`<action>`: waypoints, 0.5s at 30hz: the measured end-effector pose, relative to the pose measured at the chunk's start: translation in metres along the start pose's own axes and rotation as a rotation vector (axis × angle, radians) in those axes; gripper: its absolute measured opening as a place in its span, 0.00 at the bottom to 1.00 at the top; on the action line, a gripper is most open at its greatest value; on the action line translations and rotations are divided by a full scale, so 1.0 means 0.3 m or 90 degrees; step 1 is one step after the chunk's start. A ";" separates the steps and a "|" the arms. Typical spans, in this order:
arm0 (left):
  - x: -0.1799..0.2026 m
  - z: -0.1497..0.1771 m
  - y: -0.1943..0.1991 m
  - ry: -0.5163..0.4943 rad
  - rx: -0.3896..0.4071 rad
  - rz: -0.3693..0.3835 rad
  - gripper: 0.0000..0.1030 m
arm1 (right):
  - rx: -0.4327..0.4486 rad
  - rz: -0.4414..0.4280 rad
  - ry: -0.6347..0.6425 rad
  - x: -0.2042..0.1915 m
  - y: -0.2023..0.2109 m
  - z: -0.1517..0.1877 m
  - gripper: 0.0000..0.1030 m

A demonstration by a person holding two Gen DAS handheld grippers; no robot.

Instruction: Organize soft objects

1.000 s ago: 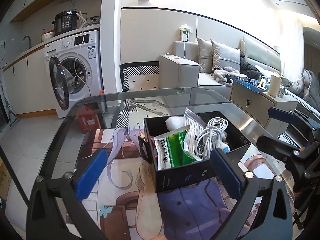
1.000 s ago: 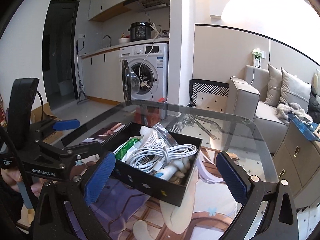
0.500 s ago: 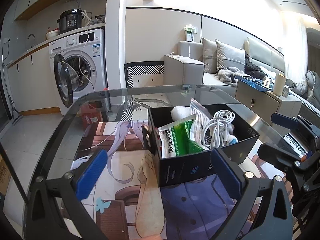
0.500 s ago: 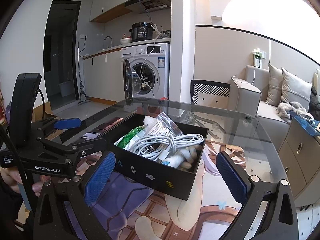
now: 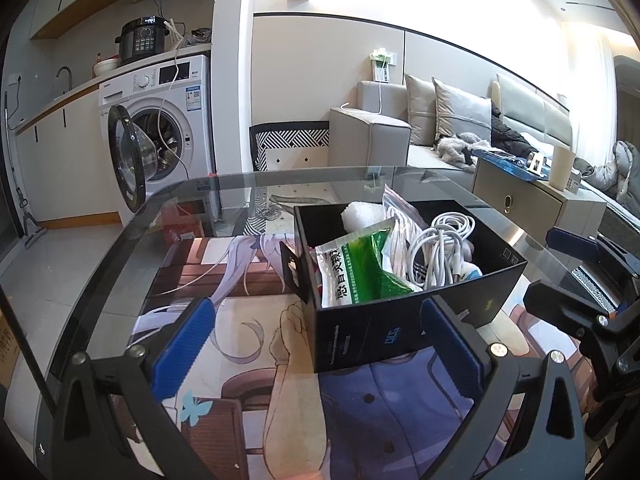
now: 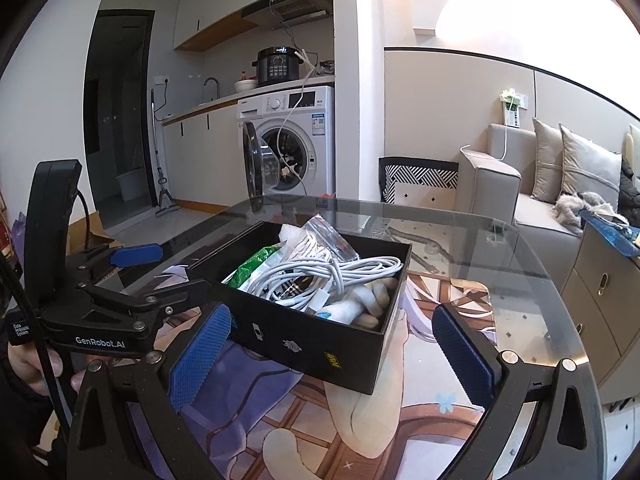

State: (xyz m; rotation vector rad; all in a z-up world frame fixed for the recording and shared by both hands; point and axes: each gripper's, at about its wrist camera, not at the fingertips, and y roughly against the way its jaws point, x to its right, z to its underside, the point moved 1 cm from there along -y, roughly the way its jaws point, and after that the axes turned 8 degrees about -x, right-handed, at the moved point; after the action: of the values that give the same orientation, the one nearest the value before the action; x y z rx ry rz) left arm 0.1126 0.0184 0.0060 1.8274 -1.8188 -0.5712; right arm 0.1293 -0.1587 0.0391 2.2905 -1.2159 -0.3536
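Observation:
A black cardboard box (image 5: 400, 328) (image 6: 304, 340) sits on a printed mat on the glass table. Inside lie a green and white packet (image 5: 356, 272) (image 6: 252, 262), coiled white cables (image 5: 440, 248) (image 6: 320, 276), a clear plastic bag (image 6: 328, 236), a white foam piece (image 5: 360, 214) and a pale soft item (image 6: 360, 304). My left gripper (image 5: 316, 344) is open, its blue pads just short of the box's near wall. My right gripper (image 6: 332, 360) is open too, in front of the box's near corner. Nothing is held.
The printed mat (image 5: 248, 344) covers the round glass table (image 6: 520, 256). The other gripper shows at the right edge (image 5: 592, 280) of the left wrist view and at the left (image 6: 100, 300) of the right wrist view. A washing machine (image 5: 160, 128) and sofa (image 5: 400, 128) stand beyond.
Both cameras have drawn closer to the box, which now looms larger between the fingers. Both grippers stay open and the box's contents have not shifted.

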 end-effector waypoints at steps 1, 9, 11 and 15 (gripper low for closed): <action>-0.001 0.001 0.004 0.002 0.004 -0.001 1.00 | 0.002 0.005 0.001 -0.002 0.000 0.001 0.99; -0.010 0.006 0.014 0.010 0.011 -0.004 1.00 | 0.017 0.001 0.001 -0.001 0.018 0.006 0.99; -0.006 0.006 0.017 0.008 0.014 -0.005 1.00 | 0.018 0.001 0.002 -0.001 0.019 0.005 0.99; -0.007 0.008 0.020 0.007 0.018 -0.006 1.00 | 0.013 0.001 0.009 -0.005 0.017 0.006 0.99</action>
State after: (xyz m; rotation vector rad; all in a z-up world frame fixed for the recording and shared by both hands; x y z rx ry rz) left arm 0.1063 0.0205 0.0078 1.8553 -1.8211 -0.5410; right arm 0.1241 -0.1603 0.0403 2.3058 -1.2198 -0.3262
